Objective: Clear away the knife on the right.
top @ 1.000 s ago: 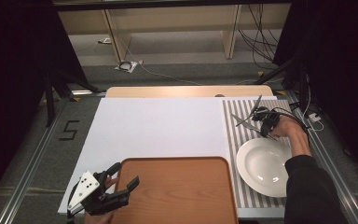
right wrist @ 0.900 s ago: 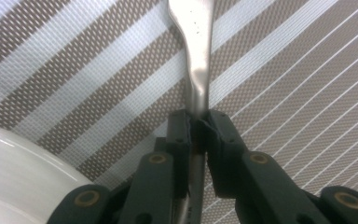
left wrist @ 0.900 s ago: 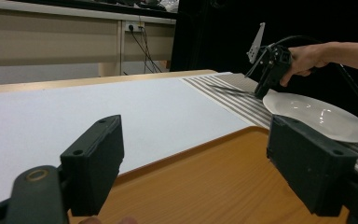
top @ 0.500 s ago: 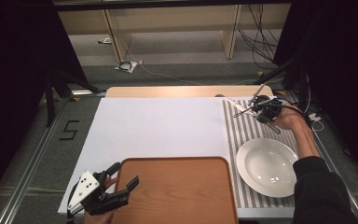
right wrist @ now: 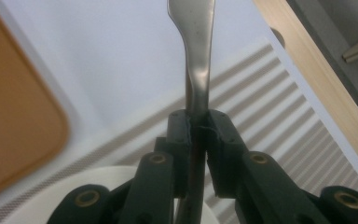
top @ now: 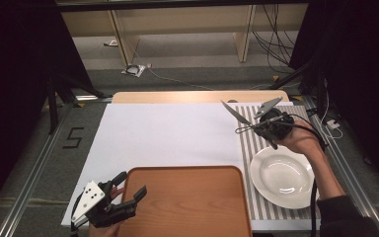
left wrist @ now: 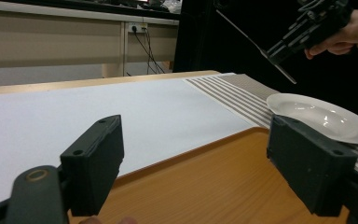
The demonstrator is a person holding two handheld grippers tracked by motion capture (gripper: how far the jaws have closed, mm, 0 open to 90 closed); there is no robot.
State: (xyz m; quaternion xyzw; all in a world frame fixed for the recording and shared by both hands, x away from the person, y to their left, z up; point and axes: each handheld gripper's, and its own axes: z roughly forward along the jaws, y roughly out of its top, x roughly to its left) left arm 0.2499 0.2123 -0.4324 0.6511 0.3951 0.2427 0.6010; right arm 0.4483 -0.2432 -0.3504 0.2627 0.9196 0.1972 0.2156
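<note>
Right gripper (top: 262,124): jaws are clenching a metal utensil (right wrist: 196,51) by its flat handle. In the right gripper view the pads are pressing on both sides of the stem, and the handle end is running up out of the top of the frame. Which kind of utensil it is cannot be told; the working end is hidden below the jaws.

In the high view the right gripper is hovering above the striped placemat (top: 249,148) near the far right corner of the table, with the utensil's thin blade-like end (top: 234,112) sticking out toward the white sheet (top: 163,133). The utensil is hanging in the air, not touching the mat. The left gripper view is showing the same gripper (left wrist: 279,51) raised above the plate.

White plate (top: 282,177): sitting on the placemat near the right edge, nearer the person than the right gripper, just beside the tray's right side.

Left gripper (top: 128,190): jaws are standing wide apart, released, nothing between them. It is resting at the near left corner of the wooden tray (top: 192,207), one jaw over the tray's surface. The left gripper view is looking across the tray (left wrist: 205,182) toward the plate (left wrist: 321,116).

Tray is lying at the near edge, centre, on the white sheet.
</note>
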